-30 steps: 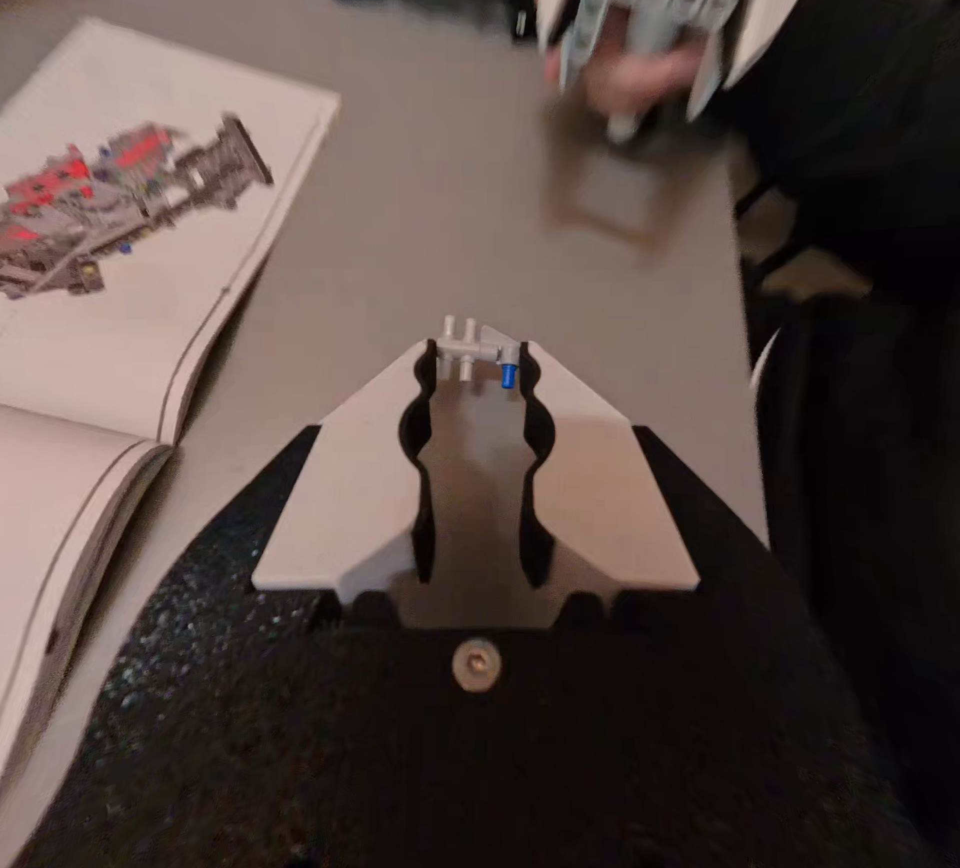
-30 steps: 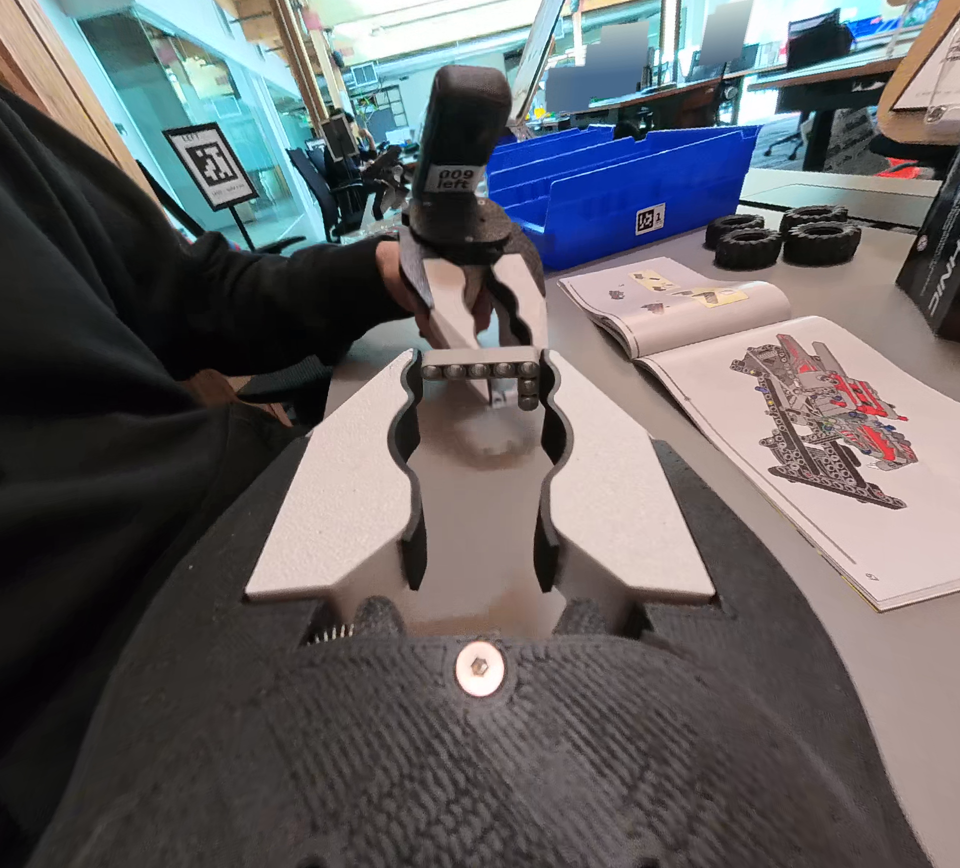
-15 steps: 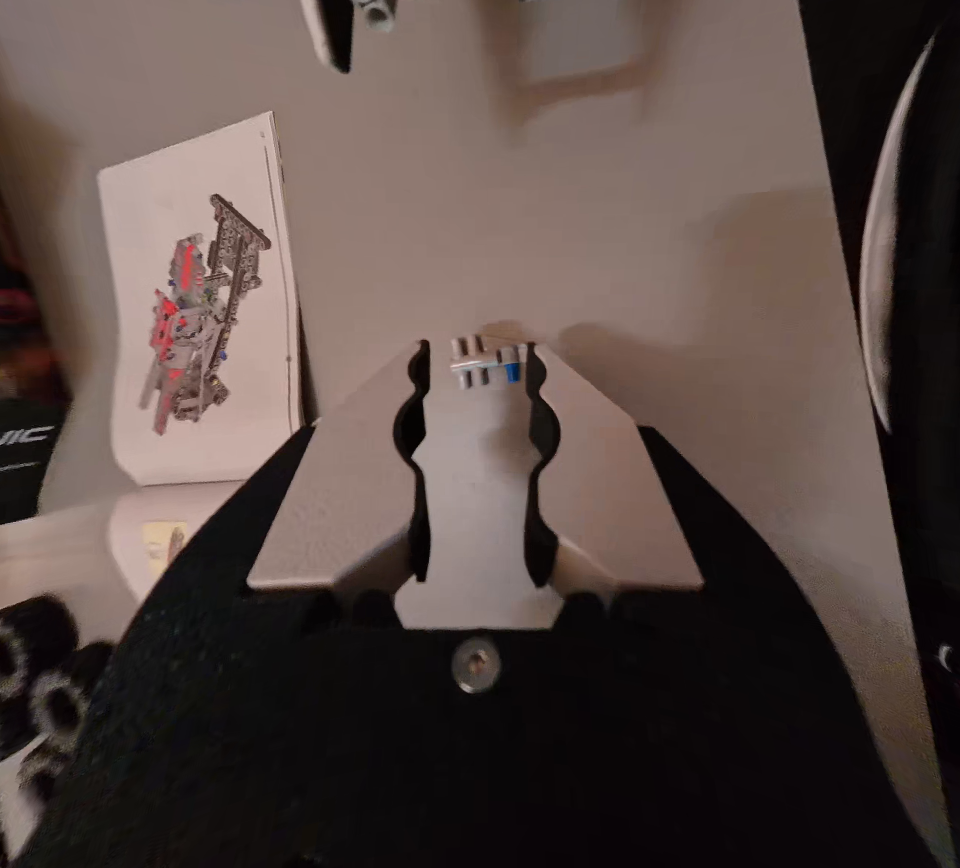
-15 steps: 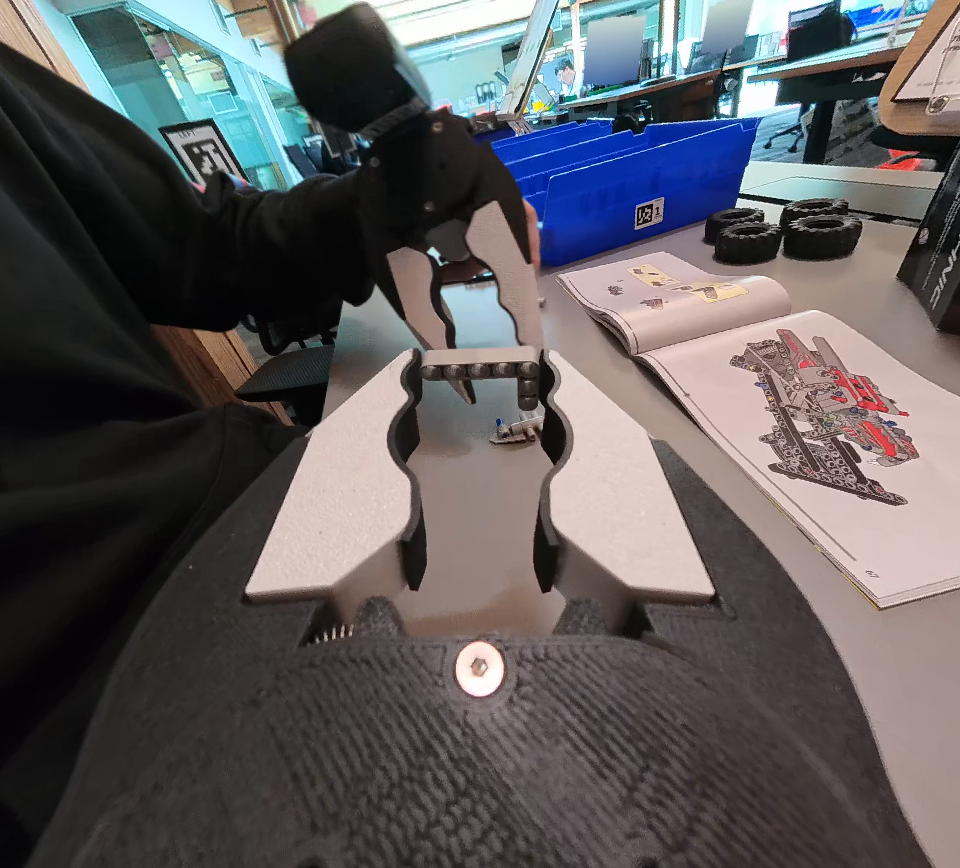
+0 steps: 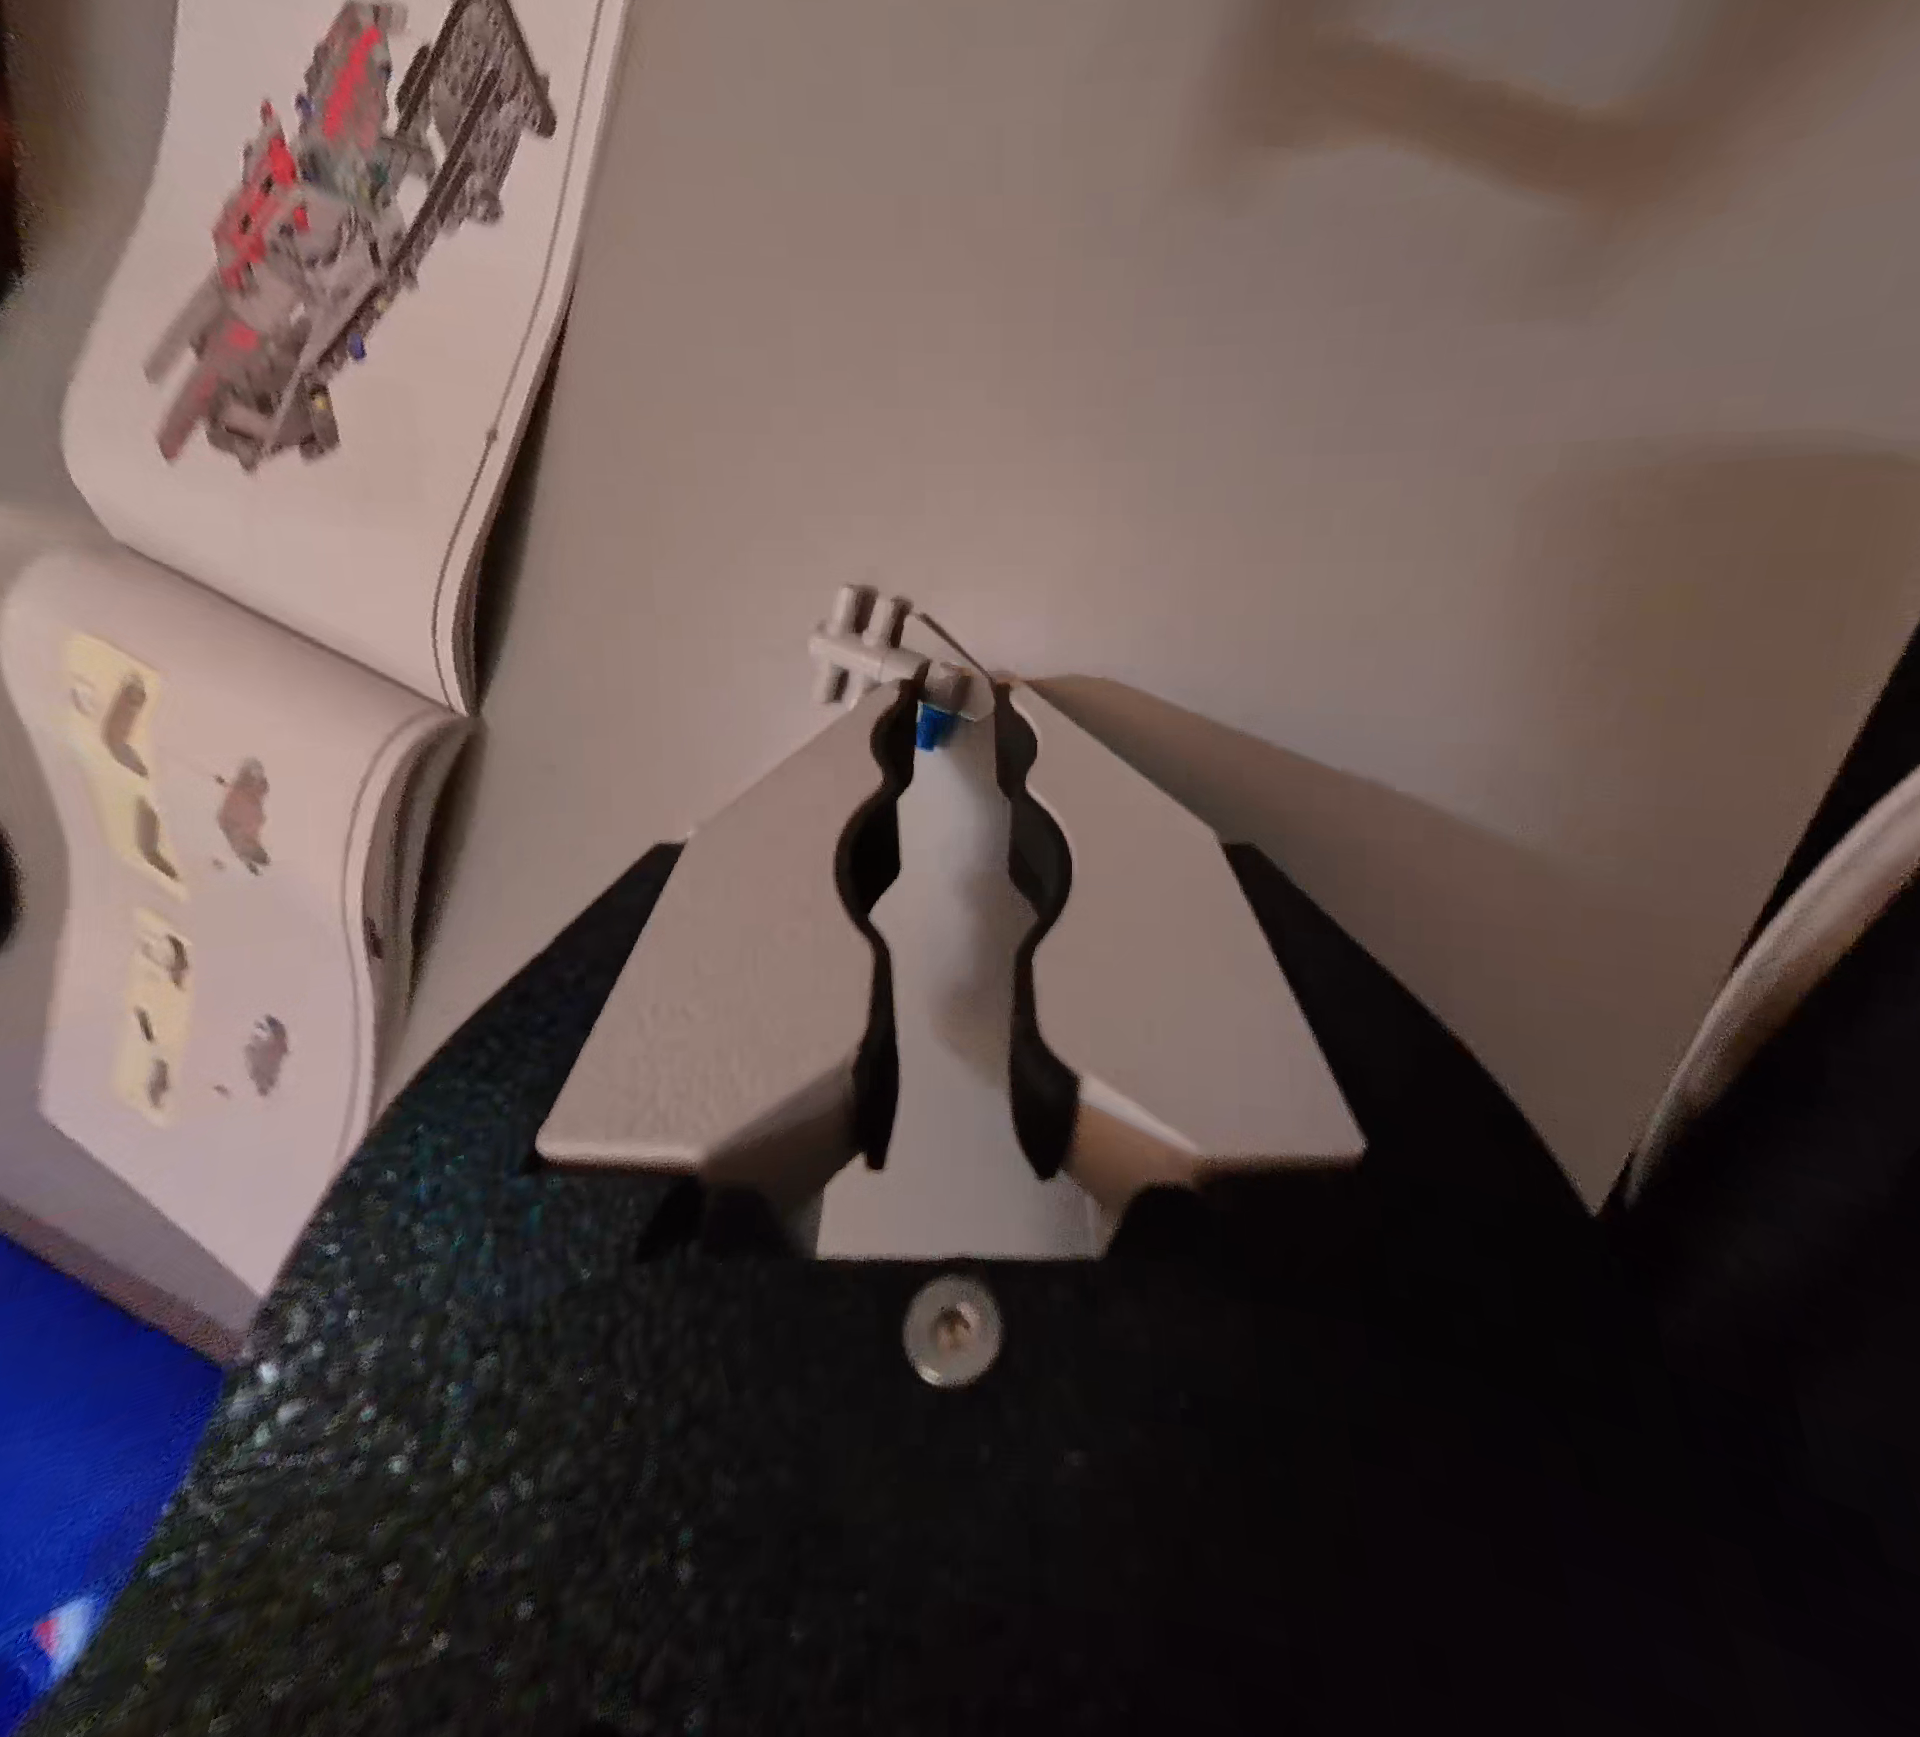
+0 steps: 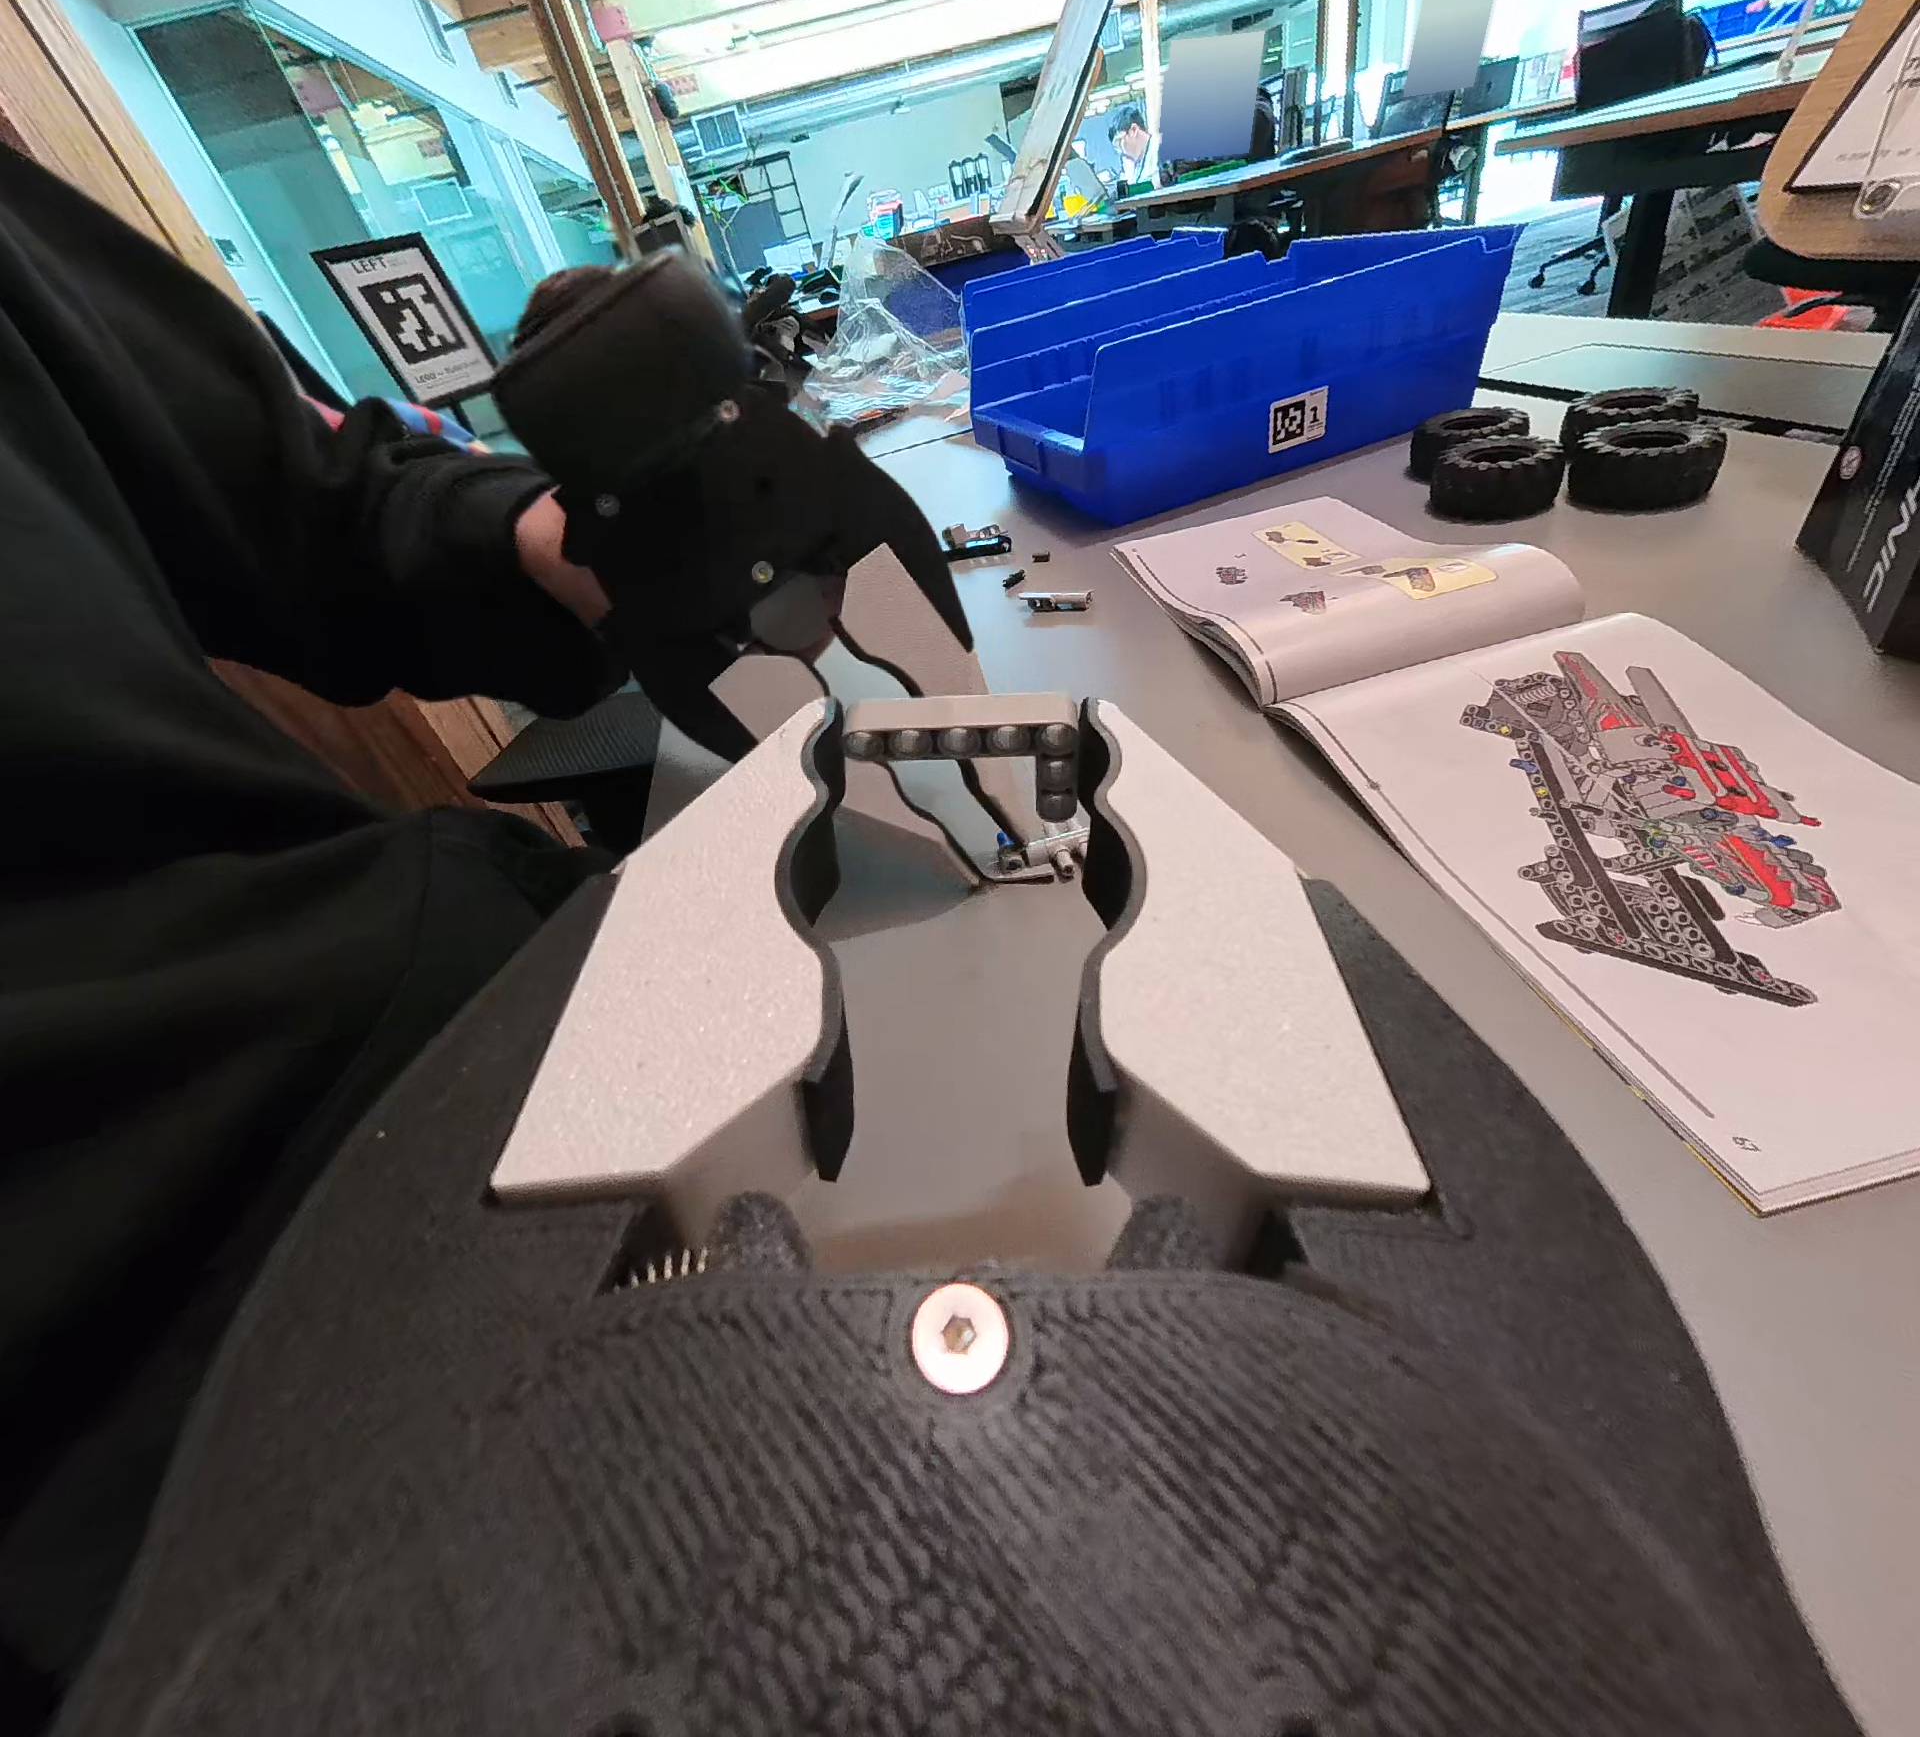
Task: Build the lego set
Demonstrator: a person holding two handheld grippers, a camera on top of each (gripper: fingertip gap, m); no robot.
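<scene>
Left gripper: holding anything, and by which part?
Yes. The left gripper pinches the small grey connector piece by its blue-pin end; the pegged end sticks out leftward past the fingertips.

Left hand-held gripper [image 5: 948, 695]: fingers nearly closed, tips pinching a small grey connector [image 5: 883, 648]. Right hand-held gripper [image 6: 958, 742]: fingers spread, clamping an L-shaped beam [image 6: 977, 740] between the tips.

Grey table [image 6: 1195, 648] w/ manual [image 6: 1507, 752], tyres [image 6: 1558, 456], bin [image 6: 1226, 378].

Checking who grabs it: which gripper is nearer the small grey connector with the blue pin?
Left gripper: its fingers close around the connector. Right gripper holds the L-beam above it.
</scene>
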